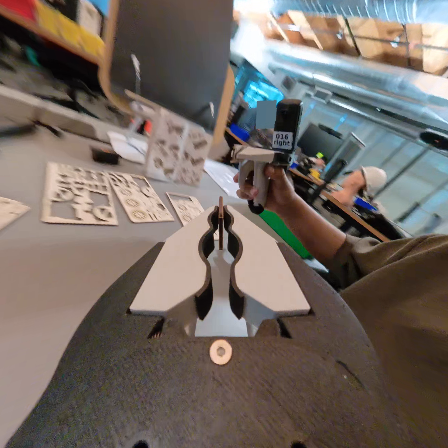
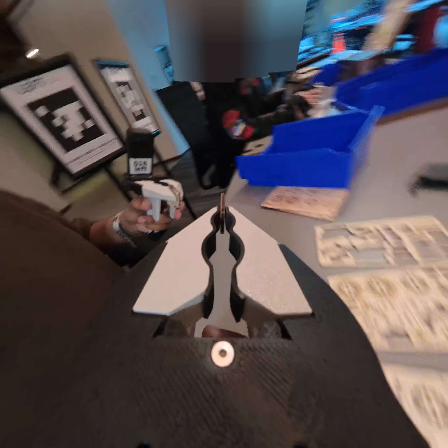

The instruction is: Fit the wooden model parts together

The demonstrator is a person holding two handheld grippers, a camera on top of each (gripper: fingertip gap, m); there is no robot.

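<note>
Now, step in hand: bring the two held wooden pieces together in the air; this is a judgement from the task, since nothing is joined yet.
Left gripper: jaws pinching a thin wooden piece edge-on at the tips, upright, lifted above the surface.
Right gripper: jaws pressed onto a second thin wooden piece, also edge-on and upright; this view is blurred, so its shape cannot be told.
How to do it well: turn one piece so its slot or tab faces the other, line up the edges before pushing, and press straight along the slot; thin wood like this would likely snap if twisted or forced at an angle.
Risk: both pieces are gripped only at the tips, so a sideways push could pivot them in the jaws.
Hands: each hand wraps a pistol-style handle; seen from the left gripper, the right hand is raised to the right and well apart, forearm angled up from a brown sleeve.
Beyond the left gripper: punched-out wooden sheets lie flat on the surface, with a patterned box standing farther back.
Beyond the right gripper: more sheets to its right, then blue bins farther off.
</note>
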